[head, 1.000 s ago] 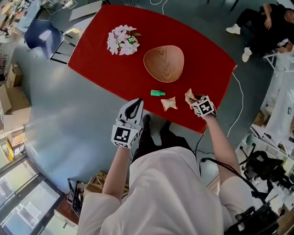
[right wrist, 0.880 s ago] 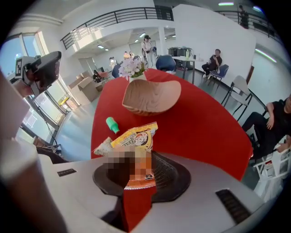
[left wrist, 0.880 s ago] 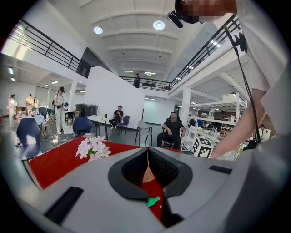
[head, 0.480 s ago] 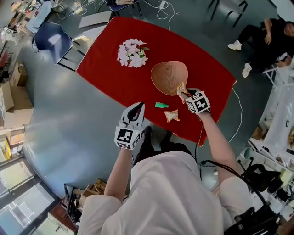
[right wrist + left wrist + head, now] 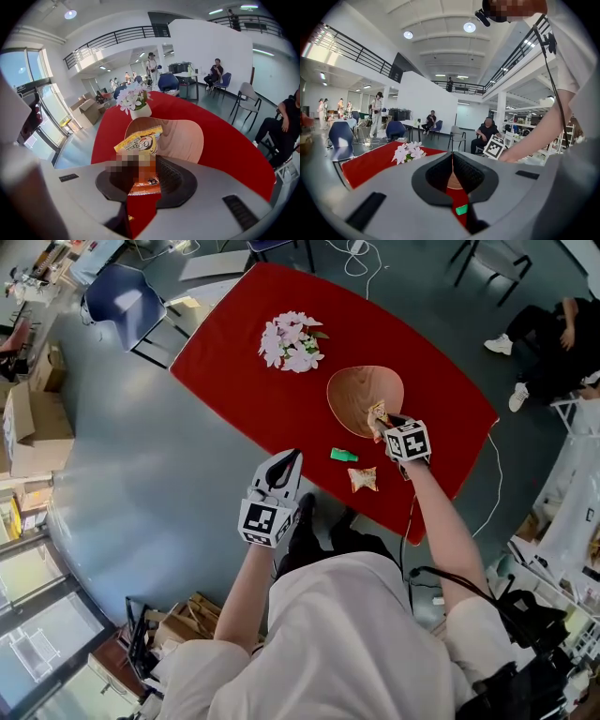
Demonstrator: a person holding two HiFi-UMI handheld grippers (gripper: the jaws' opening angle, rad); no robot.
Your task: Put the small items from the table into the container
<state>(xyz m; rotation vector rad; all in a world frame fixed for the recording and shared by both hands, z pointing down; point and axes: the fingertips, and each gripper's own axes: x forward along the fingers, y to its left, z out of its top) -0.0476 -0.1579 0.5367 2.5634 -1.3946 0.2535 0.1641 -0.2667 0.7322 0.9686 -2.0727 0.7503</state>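
Observation:
My right gripper (image 5: 387, 425) is shut on a yellow-orange snack packet (image 5: 377, 412) and holds it above the near rim of the wooden bowl (image 5: 356, 390). In the right gripper view the packet (image 5: 139, 139) sticks up between the pads, with the bowl (image 5: 183, 136) right behind it. A second crumpled packet (image 5: 363, 480) and a small green item (image 5: 344, 456) lie on the red table (image 5: 244, 381) near its front edge. My left gripper (image 5: 286, 461) hovers shut and empty off the front edge. Through the gap below its tips I see the green item (image 5: 461, 209).
A vase of white-pink flowers (image 5: 292, 341) stands on the table left of the bowl. A blue chair (image 5: 127, 301) sits beyond the table's left end, with cardboard boxes (image 5: 28, 418) further left. A white cable (image 5: 492, 465) hangs off the right end.
My right gripper lifted the snack packet from the table's near right part and carried it up over the bowl's near rim. The left gripper drifted slightly towards the table.

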